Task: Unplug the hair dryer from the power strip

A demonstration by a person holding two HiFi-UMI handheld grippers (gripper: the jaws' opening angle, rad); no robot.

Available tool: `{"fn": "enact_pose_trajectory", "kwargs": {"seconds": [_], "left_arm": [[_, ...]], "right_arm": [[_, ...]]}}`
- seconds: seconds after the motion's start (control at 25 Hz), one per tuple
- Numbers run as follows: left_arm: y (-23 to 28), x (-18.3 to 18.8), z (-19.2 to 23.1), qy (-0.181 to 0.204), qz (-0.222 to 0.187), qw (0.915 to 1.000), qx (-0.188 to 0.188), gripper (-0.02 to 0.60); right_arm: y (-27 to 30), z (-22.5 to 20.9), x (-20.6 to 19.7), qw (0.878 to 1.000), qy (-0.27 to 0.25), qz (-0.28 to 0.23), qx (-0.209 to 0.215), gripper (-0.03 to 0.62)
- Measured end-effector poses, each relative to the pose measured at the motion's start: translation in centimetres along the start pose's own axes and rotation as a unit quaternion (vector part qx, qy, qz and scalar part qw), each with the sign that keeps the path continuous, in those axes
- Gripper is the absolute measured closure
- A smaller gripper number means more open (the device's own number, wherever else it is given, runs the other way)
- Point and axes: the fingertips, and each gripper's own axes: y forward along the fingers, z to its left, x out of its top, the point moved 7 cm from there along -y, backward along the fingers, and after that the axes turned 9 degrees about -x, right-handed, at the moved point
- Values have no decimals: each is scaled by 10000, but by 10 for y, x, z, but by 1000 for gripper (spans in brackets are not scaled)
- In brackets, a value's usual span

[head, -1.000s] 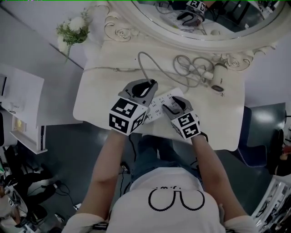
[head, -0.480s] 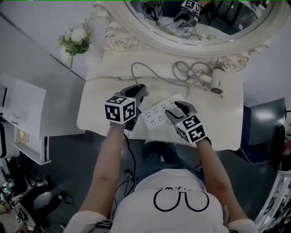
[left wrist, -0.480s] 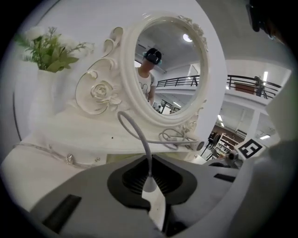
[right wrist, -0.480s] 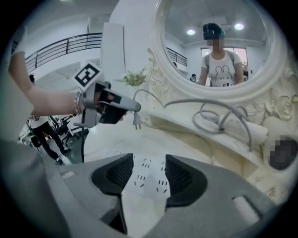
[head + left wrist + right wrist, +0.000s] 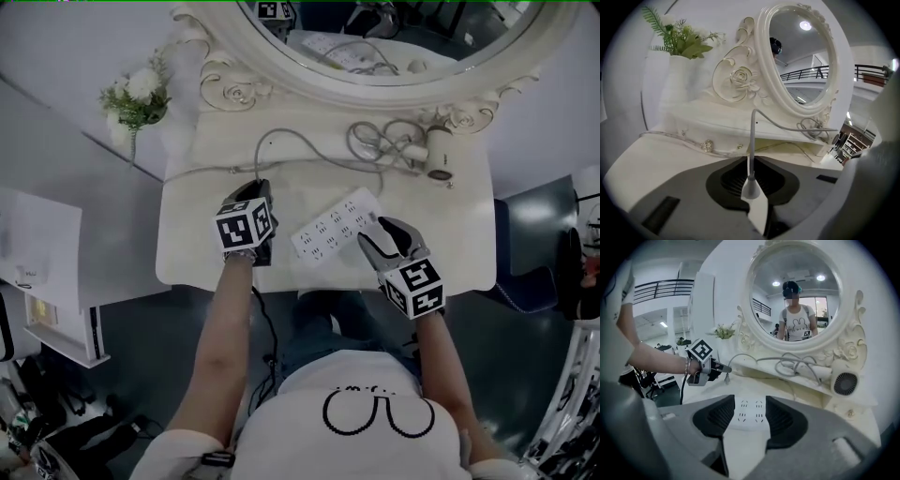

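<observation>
The white power strip [image 5: 333,225] lies slantwise on the dressing table [image 5: 187,239], and none of its sockets [image 5: 750,409] has a plug in it. My right gripper [image 5: 377,232] is shut on its right end [image 5: 749,420]. The hair dryer's white plug [image 5: 751,190] sits between the jaws of my left gripper [image 5: 261,187], which are opening; it hangs off the strip, to the strip's left [image 5: 726,376]. Its grey cord [image 5: 309,141] runs up and right to the white hair dryer [image 5: 437,155] on the shelf below the mirror.
An ornate oval mirror [image 5: 375,37] stands at the back of the table. A vase of white flowers [image 5: 131,98] is at the back left. The spare cord lies coiled [image 5: 384,141] beside the dryer. The table's front edge [image 5: 309,286] is just below both grippers.
My left gripper has moved left and down, away from the power strip, with the plug in its jaws. My right gripper has shifted right along the strip.
</observation>
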Motion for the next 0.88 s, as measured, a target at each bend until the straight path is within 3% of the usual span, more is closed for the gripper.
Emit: {"fn": "enact_pose_trajectory", "kwargs": {"seconds": [0.04, 0.16, 0.24, 0.52, 0.72, 0.76, 0.84, 0.88], "left_arm": [[0, -1, 4, -24, 3, 10000, 54, 528], [3, -3, 12, 37, 87, 9999, 137, 375], [2, -3, 14, 174, 119, 9996, 164, 317], [-37, 5, 5, 342, -368, 9986, 144, 305], [-68, 13, -15, 740, -824, 9938, 123, 305], [-75, 15, -20, 858, -922, 9920, 119, 305], [-89, 18, -33, 1077, -1106, 9879, 113, 305], [-96, 19, -39, 1167, -1190, 9860, 103, 305]], "right_arm": [[-2, 1, -1, 10000, 9, -20, -71, 386], [-7, 4, -5, 9996, 32, -55, -288, 401], [-10, 4, -6, 9990, 73, -92, -428, 401], [-27, -5, 7, 9966, 210, -339, -726, 402], [-44, -13, 25, 9921, 155, -836, -923, 424], [-50, -13, 28, 9905, 147, -958, -978, 446], [-64, -13, 34, 9874, 65, -1180, -1054, 564], [-71, -12, 37, 9863, -45, -1259, -1068, 585]]}}
